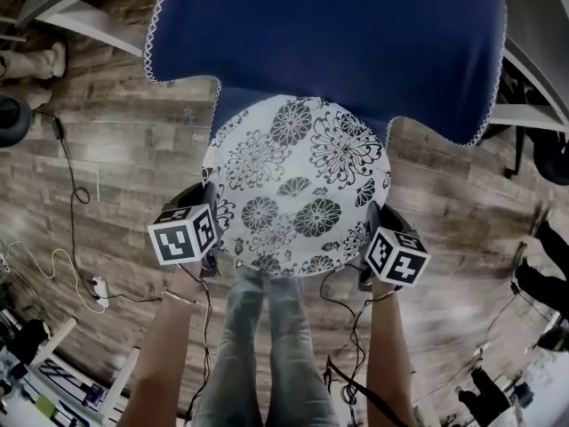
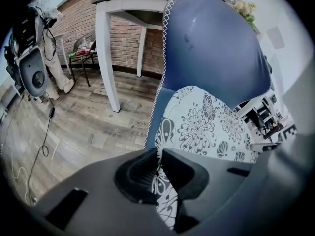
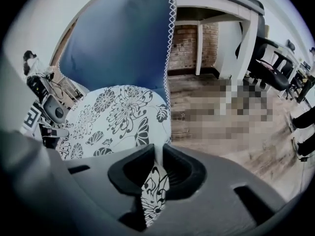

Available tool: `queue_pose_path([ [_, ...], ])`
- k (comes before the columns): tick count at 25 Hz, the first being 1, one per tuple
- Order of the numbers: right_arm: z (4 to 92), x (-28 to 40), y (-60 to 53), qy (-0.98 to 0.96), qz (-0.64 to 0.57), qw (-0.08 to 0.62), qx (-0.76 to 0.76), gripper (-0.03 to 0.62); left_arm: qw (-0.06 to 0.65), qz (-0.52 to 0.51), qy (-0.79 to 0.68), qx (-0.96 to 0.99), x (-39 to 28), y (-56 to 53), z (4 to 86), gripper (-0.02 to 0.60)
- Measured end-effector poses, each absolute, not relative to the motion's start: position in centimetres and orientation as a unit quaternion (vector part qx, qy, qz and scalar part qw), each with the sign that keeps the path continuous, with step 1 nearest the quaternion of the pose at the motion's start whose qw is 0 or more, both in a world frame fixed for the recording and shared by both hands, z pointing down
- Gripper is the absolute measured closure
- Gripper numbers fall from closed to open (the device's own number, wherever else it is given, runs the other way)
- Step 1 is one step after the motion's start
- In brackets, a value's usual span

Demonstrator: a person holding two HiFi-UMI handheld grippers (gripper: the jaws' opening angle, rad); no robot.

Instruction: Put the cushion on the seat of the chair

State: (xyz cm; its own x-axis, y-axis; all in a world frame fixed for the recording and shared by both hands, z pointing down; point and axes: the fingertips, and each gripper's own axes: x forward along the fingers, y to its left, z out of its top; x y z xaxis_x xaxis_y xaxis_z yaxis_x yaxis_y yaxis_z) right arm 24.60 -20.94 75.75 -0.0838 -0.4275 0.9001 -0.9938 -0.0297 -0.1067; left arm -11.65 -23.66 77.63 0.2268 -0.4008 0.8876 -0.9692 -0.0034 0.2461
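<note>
Between my left gripper's jaws the cushion's rim is pinched tight. My right gripper nips the opposite rim, and its hold looks lighter. If that side lets go first, I judge the cushion could tip, land skewed, or slide off the front toward my legs. It spans between both grippers and reaches ahead of them over the chair seat, far edge at the backrest. I cannot tell whether it rests there yet.

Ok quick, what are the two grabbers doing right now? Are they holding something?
Left gripper: fingers closed on one edge of the cushion.
Right gripper: fingers closed on the cushion's opposite edge.
</note>
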Motion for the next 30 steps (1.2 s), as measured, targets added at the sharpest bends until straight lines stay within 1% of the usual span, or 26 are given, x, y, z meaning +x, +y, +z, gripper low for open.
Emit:
queue_pose_path([
  [5,76.6,25.2,-20.9,-0.597,0.412,0.356,0.589,0.503,0.461,0.302,-0.539,0.637,-12.0,-23.8,77.9,0.541],
  [10,77.2,25.8,-20.9,-0.588,0.414,0.368,0.590,0.450,0.479,0.285,-0.527,0.642,-12.0,-23.6,78.6,0.493],
  [12,77.2,26.0,-20.9,-0.586,0.417,0.369,0.589,0.432,0.484,0.281,-0.522,0.644,-11.9,-23.6,78.6,0.464],
  [17,77.3,26.6,-20.3,-0.582,0.430,0.359,0.590,0.385,0.487,0.273,-0.522,0.645,-12.1,-23.3,78.4,0.409],
  [21,76.2,26.8,-20.1,-0.586,0.432,0.336,0.598,0.339,0.503,0.217,-0.544,0.635,-13.2,-23.4,77.1,0.377],
  [26,73.1,26.6,-19.1,-0.595,0.417,0.311,0.613,0.332,0.502,0.160,-0.587,0.615,-15.8,-22.5,74.3,0.377],
  [29,70.3,25.3,-19.1,-0.618,0.409,0.276,0.612,0.344,0.459,0.157,-0.606,0.631,-17.0,-22.5,70.4,0.381],
  [30,69.0,24.6,-19.1,-0.626,0.405,0.259,0.614,0.357,0.443,0.159,-0.601,0.646,-16.7,-22.5,68.8,0.384],
])
